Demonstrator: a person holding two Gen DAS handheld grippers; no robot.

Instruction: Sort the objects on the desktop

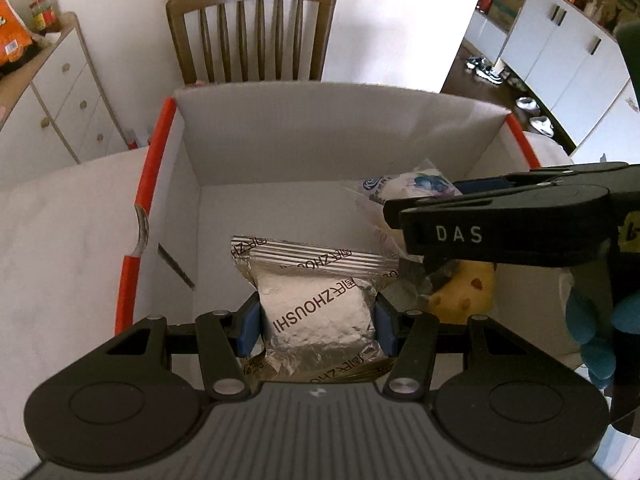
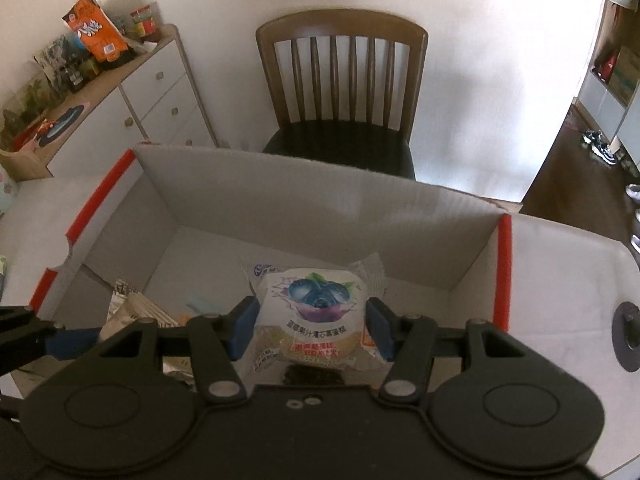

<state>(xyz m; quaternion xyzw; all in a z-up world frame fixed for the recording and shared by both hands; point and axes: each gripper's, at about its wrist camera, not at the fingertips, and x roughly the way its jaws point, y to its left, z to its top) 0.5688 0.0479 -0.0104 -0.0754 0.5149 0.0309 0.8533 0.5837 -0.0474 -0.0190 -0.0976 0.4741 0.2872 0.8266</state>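
Both grippers point down into one open cardboard box (image 1: 188,168) with white inner walls and red outer edges, standing on a white table (image 1: 60,240).

The left gripper (image 1: 318,322) pinches a silver foil packet (image 1: 320,312) between its blue pads; the near end of the packet is hidden behind the gripper body. A second foil packet (image 1: 280,368) lies under the first, with only its printed edge visible.

The right gripper (image 2: 310,326) pinches a clear-wrapped blueberry cake (image 2: 316,312) between its blue pads. The near edge of the wrapper is cut off by the gripper body. In the left wrist view this gripper enters from the right, side-on, and covers most of the cake.

A yellow toy (image 1: 468,292) with red spots lies in the right part of the box, partly covered by the right gripper; its full shape cannot be made out. At the right edge of the left wrist view, blue rounded shapes (image 1: 596,332) show beside the gripper handle; they are hard to identify.

Count: two grippers, two foil packets, one cake, one yellow toy, one box. Beyond the far wall of the box stands one wooden chair (image 2: 344,92); one white cabinet (image 2: 156,100) stands far left, its top cluttered with items too small to identify
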